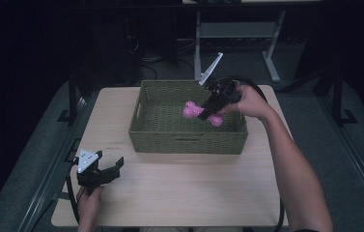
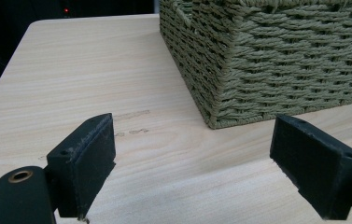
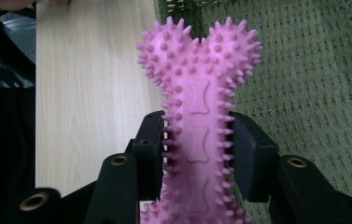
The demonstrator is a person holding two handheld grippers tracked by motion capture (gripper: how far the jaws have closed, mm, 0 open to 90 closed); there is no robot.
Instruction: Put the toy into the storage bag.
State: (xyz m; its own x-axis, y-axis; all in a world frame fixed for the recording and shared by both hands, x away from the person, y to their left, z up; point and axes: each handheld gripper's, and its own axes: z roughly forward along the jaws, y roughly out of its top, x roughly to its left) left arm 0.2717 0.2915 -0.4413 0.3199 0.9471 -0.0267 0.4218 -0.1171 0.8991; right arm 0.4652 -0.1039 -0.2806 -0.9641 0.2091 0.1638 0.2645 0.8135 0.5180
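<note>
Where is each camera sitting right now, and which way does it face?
High view: above the person's side, looking forward and down on the table; both forearms show, the right gripper over the basket.
Left gripper view: low over the table, facing the basket's corner between open jaws.
Right gripper view: along jaws shut on the pink spiky bone.
Shared: all show the basket.

Right tool (image 1: 207,112) clamped shut, arm outstretched; left tool (image 1: 106,169) rests gaping.

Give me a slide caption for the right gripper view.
Right gripper clamps a spiky pink bone toy by its shaft above the woven green basket.
</note>
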